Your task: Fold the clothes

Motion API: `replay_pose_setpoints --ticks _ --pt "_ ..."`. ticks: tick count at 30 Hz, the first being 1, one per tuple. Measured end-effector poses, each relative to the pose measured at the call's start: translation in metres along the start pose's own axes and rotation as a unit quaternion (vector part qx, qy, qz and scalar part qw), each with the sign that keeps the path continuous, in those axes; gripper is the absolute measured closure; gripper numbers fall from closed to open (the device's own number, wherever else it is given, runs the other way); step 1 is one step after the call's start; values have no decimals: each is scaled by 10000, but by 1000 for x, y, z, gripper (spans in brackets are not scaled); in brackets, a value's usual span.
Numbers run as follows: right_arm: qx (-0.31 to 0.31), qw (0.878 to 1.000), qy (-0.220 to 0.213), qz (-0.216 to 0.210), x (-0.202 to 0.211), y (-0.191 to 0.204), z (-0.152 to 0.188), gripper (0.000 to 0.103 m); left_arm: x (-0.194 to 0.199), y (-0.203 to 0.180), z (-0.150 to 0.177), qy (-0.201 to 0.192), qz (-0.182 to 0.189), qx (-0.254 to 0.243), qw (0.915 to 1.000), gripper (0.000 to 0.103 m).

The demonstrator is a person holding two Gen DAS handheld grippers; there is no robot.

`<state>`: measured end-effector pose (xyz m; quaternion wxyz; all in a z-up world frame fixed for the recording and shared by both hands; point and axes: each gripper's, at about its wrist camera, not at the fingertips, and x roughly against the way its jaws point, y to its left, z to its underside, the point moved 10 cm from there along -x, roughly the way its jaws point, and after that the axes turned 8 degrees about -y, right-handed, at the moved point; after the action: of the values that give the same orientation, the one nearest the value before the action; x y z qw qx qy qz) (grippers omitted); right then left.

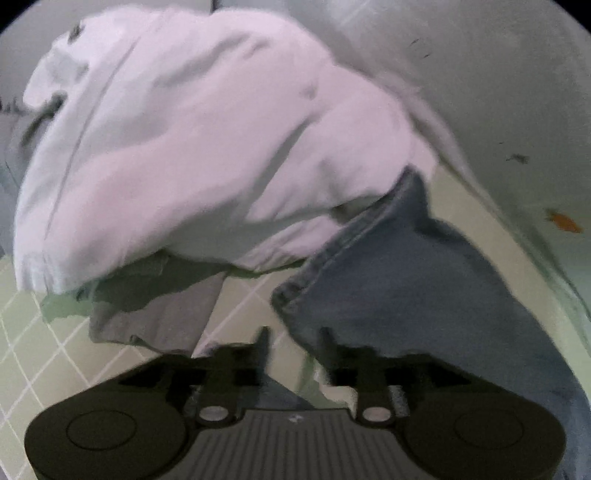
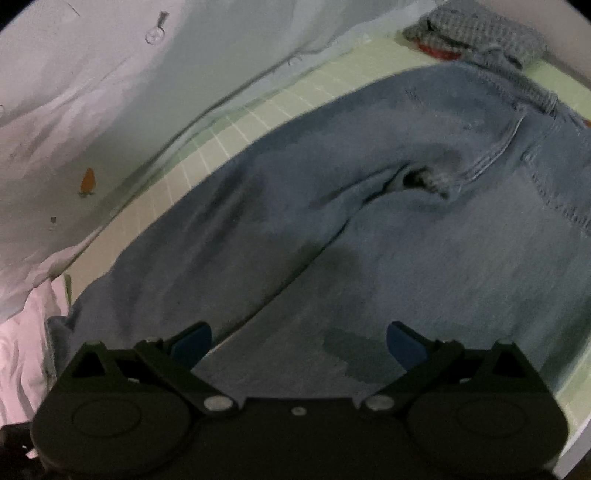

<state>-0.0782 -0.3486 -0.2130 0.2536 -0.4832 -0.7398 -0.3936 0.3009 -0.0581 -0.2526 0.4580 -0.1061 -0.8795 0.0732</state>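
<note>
At six o'clock in our right wrist view, the right gripper (image 2: 299, 341) hangs over the jeans (image 2: 332, 229) with its jaws spread wide and nothing between the blue pads (image 2: 404, 345). Denim fills the middle of that view: both legs run side by side from seven o'clock up toward the seat and waistband at two o'clock, lying flat on the green gridded mat (image 2: 236, 125). At nine o'clock, a bit of the white garment (image 2: 18, 343) touches the leg ends. At ten o'clock, beyond the mat, lies a pale sheet (image 2: 92, 110) printed with a small carrot (image 2: 88, 181). At one o'clock, a grey knit piece (image 2: 476, 33) rests beside the waistband.

At six o'clock in our left wrist view, the left gripper (image 1: 293, 341) sits low with its jaws drawn close together; a denim hem (image 1: 388, 291) reaches down to them, but blur keeps us from telling whether they pinch it. At eight o'clock, a grey cloth (image 1: 155, 314) lies on the mat (image 1: 29, 350). From centre to eleven o'clock, the white garment (image 1: 177, 147) is heaped over the grey cloth and the denim's upper edge. At three o'clock we see the sheet (image 1: 517, 92) and the carrot (image 1: 563, 220).
</note>
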Motion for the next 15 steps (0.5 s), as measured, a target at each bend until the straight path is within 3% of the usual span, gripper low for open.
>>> replay_pose_setpoints --ticks 3,6,15 --pt "-340 9993 -44 -128 5 -11 0 1 23 -14 -1 -195 232 -219 9993 30" --pt "-759 9967 -2 -287 9 -25 5 0 48 -29 9 -304 469 -457 9974 18" --pt "-1737 9844 200 -185 25 -92 30 0 100 -57 73 -313 919 -991 9903 11"
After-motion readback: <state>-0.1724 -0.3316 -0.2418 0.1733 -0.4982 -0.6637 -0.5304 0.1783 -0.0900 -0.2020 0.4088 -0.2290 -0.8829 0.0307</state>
